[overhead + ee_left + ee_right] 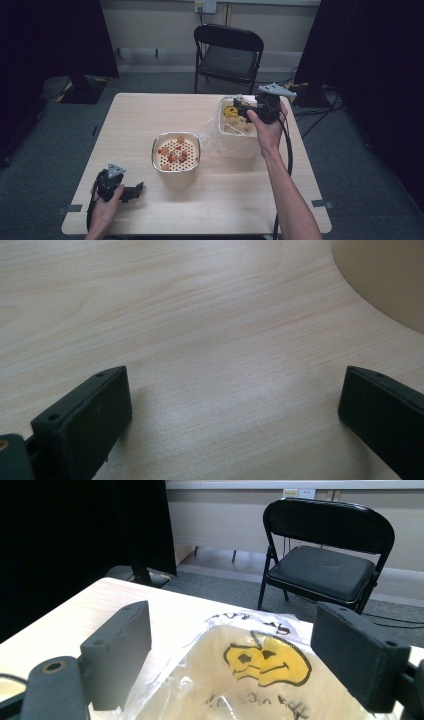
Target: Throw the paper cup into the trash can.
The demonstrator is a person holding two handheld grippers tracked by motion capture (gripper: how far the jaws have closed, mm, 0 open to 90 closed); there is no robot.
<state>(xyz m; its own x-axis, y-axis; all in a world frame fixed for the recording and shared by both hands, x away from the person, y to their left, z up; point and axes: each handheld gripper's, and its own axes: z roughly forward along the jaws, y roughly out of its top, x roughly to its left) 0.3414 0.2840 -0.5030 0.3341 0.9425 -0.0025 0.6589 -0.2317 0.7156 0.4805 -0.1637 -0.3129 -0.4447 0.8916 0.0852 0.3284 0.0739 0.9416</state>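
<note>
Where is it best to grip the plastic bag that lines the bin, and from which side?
Probably the loose bag edge that spills over the bin's left rim: it stands free of the wall. The open right gripper hovers above, so come down from above.

Pale matt wood-grain table (210, 340); glossy crinkled clear plastic bag (210, 690) — yellow smiley print; matt black plastic gripper jaws; chair (325, 570) seat — smooth black vinyl.

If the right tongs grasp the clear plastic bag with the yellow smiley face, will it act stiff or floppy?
Probably floppy: the plastic bag looks thin and wrinkled, draped over the rim of its container. It seems light, so it may lift out or crumple rather than hold shape. The open right tongs hover above it; its glossy film could slip.
</note>
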